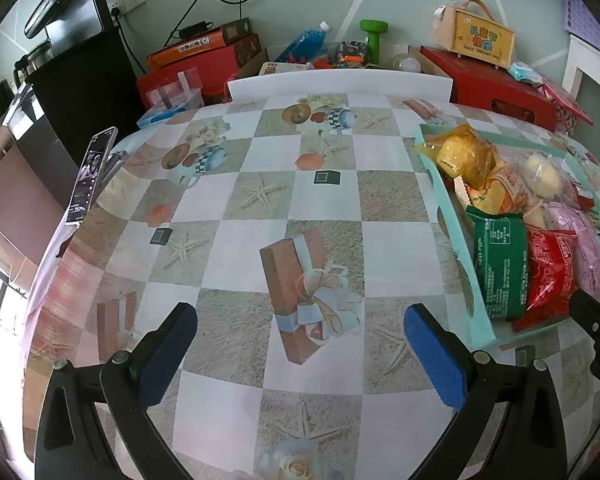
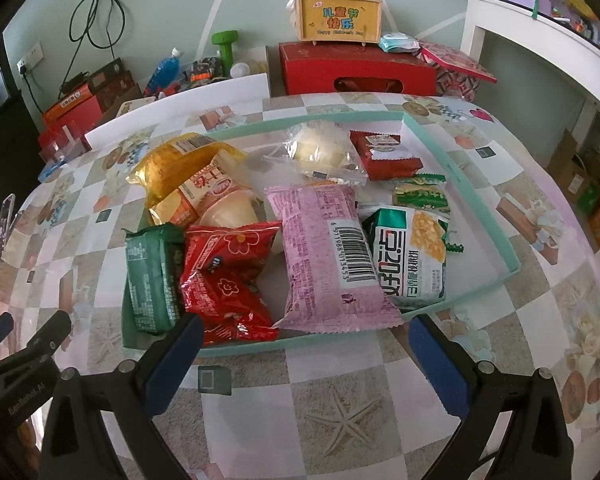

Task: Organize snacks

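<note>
Hovering just short of the tray's (image 2: 512, 268) near rim, the right gripper (image 2: 304, 360) is standing wide apart and gripping nothing. All the snacks are lying inside the tray, the pink pack (image 2: 332, 256) nearest the middle. A good next pick is probably that pack: closing across its narrow width, clear of the red pack (image 2: 224, 280) beside it. Left of the tray, the left gripper (image 1: 300, 344) is also gaping, empty. Overlapping packs are hiding whatever lies beneath.

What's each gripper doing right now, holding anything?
Left gripper: open, holding nothing, above the bare tablecloth.
Right gripper: open, holding nothing, at the near edge of the snack tray.
</note>
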The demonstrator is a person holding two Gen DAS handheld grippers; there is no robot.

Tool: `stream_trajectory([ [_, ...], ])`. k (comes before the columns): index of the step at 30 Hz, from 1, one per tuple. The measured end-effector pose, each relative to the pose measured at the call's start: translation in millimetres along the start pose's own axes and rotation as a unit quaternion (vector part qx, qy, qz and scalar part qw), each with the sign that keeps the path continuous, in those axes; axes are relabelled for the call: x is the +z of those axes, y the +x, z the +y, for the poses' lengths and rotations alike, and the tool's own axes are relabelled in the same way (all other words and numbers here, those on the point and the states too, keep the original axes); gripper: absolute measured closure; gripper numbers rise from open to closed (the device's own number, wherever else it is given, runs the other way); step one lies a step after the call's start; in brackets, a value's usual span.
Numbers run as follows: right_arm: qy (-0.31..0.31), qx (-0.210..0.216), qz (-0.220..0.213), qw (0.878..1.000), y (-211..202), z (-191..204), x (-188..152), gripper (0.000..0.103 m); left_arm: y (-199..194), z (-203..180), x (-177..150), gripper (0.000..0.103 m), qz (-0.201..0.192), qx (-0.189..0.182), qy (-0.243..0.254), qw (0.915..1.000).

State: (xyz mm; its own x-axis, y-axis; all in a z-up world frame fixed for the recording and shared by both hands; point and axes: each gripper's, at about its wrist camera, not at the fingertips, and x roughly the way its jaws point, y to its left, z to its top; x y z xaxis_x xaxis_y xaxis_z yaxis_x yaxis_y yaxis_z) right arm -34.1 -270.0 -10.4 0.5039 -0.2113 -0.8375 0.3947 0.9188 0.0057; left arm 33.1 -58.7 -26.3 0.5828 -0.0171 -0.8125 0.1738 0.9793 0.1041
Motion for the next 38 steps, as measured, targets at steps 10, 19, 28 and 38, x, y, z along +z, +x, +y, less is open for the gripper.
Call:
stream_trajectory([
  [10, -0.009, 0.002, 0.004, 1.000, 6.3, 5.1, -0.9, 0.000, 7.8, -3.6, -0.1, 0.000, 0.008, -0.007, 0.004, 0.9999],
  [19, -0.013, 0.004, 0.007, 1.000, 8.3, 6.6, -0.8, 0.000, 10.3, -6.3, -0.9, 0.000, 0.010, -0.003, 0.007, 0.9999],
  [28, -0.012, 0.006, 0.007, 1.000, 8.4, 5.8, -1.7, 0.000, 12.1, -4.5, -0.4, 0.000, 0.011, -0.001, 0.001, 0.9999],
  [38, -0.013, 0.005, 0.008, 1.000, 8.9, 5.6, -1.1, 0.000, 9.5, -0.1, -0.2, 0.000, 0.002, -0.021, -0.014, 0.9997],
])
